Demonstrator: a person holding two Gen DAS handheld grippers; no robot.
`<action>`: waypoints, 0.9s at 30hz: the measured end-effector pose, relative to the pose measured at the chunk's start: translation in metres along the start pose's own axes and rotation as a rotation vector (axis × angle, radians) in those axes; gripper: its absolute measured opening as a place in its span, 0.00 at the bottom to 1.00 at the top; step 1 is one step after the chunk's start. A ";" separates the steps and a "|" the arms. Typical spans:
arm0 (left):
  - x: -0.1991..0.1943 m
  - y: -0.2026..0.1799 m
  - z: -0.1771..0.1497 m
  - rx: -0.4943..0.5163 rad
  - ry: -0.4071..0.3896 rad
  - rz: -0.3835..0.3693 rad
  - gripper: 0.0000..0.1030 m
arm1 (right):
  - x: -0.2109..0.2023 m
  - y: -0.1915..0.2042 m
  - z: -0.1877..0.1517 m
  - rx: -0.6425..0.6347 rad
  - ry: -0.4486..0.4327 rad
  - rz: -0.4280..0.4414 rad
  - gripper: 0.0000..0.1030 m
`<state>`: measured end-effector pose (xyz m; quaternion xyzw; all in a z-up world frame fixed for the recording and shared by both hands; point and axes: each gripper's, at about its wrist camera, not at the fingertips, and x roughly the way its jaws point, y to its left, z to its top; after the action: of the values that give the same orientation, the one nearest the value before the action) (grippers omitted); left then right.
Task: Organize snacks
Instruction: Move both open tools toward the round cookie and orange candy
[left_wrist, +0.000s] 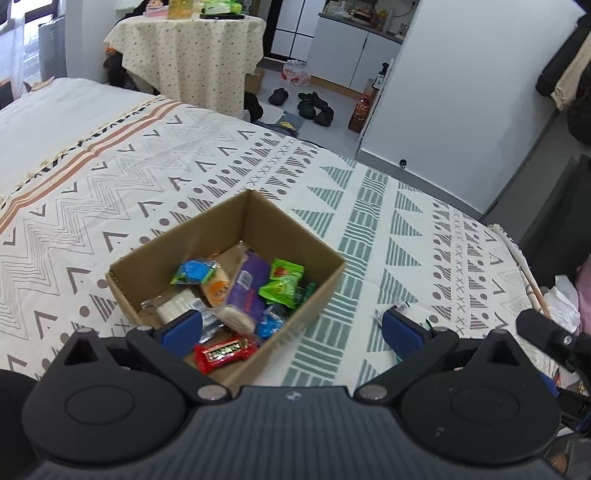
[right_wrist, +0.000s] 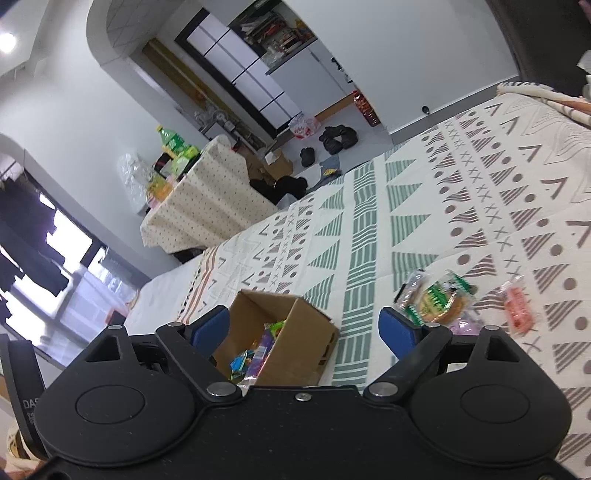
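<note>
An open cardboard box (left_wrist: 155, 251) (right_wrist: 314, 350) sits on the patterned bed cover. Inside lie several wrapped snacks: a red bar (left_wrist: 226, 352), a purple pack (left_wrist: 248, 286), green packets (left_wrist: 282, 282) and blue ones (left_wrist: 195, 270). My left gripper (left_wrist: 291, 325) hangs open over the box's near side, nothing between its blue pads. My right gripper (right_wrist: 304, 328) is open too, above the box's right wall and empty. Loose snacks lie on the cover to the right of the box: a clear green-printed pack (right_wrist: 437, 297), a pink-orange packet (right_wrist: 519, 304) and a pale purple one (right_wrist: 465, 326).
The bed cover (left_wrist: 369, 229) stretches around the box. Beyond the bed's far edge stand a draped table (left_wrist: 192, 51) with bottles and packs, shoes (left_wrist: 314, 105) on the floor, and a white cabinet. Part of the other gripper (left_wrist: 550, 336) shows at the right edge of the left wrist view.
</note>
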<state>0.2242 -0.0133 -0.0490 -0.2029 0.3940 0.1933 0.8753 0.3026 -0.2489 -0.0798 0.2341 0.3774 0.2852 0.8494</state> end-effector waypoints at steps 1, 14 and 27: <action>0.000 -0.003 -0.002 0.002 0.004 -0.005 1.00 | -0.003 -0.004 0.001 0.005 -0.005 -0.004 0.88; 0.012 -0.053 -0.018 0.049 0.039 -0.037 1.00 | -0.035 -0.057 0.017 0.081 -0.061 -0.059 0.90; 0.048 -0.092 -0.034 0.065 0.097 -0.094 1.00 | -0.038 -0.108 0.023 0.162 -0.060 -0.142 0.86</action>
<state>0.2789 -0.0992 -0.0882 -0.2017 0.4319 0.1289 0.8696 0.3330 -0.3563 -0.1126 0.2832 0.3894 0.1856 0.8566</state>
